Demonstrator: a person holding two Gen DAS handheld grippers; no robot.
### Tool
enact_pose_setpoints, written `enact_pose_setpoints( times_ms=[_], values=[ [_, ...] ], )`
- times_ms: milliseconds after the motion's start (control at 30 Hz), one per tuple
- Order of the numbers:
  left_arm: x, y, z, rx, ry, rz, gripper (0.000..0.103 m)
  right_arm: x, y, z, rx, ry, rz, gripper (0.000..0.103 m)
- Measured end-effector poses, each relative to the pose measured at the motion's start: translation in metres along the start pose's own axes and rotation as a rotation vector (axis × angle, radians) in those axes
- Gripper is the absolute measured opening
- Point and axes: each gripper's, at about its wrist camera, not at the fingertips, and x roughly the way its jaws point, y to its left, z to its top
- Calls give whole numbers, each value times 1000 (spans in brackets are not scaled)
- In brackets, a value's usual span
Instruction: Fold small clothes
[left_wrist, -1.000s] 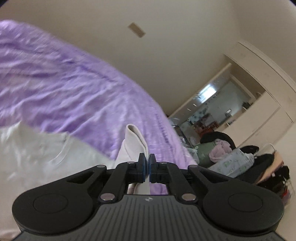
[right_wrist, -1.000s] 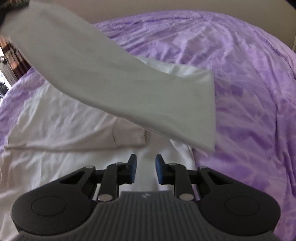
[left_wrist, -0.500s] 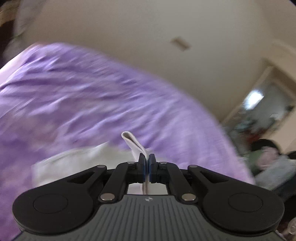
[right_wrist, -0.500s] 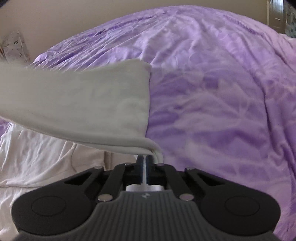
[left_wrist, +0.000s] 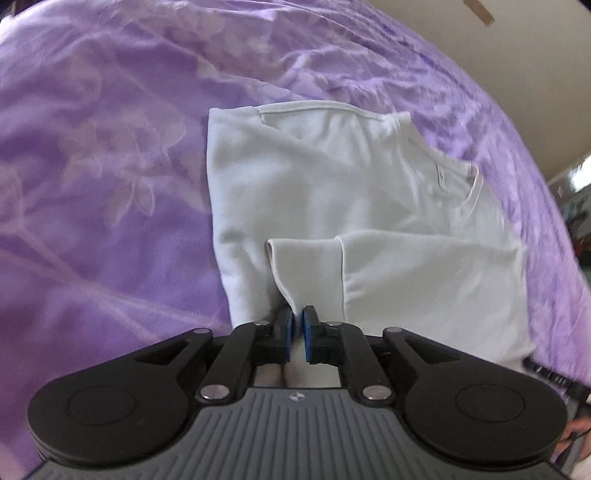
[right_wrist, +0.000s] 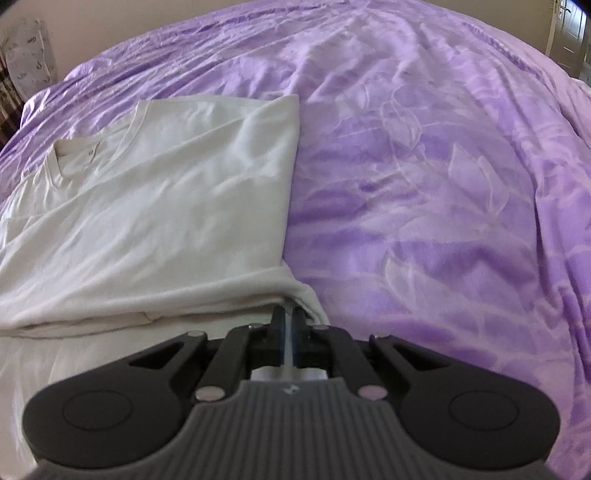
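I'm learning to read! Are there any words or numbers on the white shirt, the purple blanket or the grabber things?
No readable words or numbers anywhere.
White shirt: plain; nothing legible at its neckline.
Purple blanket: only a leaf pattern, no text.
Left gripper and right gripper: each body carries one tiny white mark, a logo too small to read.

A wrinkled purple bedspread with a pale leaf-and-flower print (right_wrist: 424, 177) fills nearly all I see. Far beyond it runs a plain beige wall (left_wrist: 535, 66). At far left stands a pale patterned cushion (right_wrist: 27, 55); at far right, a cream panelled door (right_wrist: 569, 40).
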Motion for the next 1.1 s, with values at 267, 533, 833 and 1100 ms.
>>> enact_pose_setpoints(
  times_ms=[267, 533, 833, 1100],
  values=[
    [-63, -21, -18, 193, -10, 74, 19, -52, 3, -9, -78, 31, 7, 5],
    [-157, -71, -63, 501, -41, 151, 20, -158, 28, -35, -263, -19, 72, 10],
    [-221, -109, -152, 818, -18, 158, 24, -270, 43, -93, -481, -33, 19, 18],
    [-226, -113, -232, 1084, 133, 56, 28, -324, 33, -147, -584, -19, -14, 25]
  ],
)
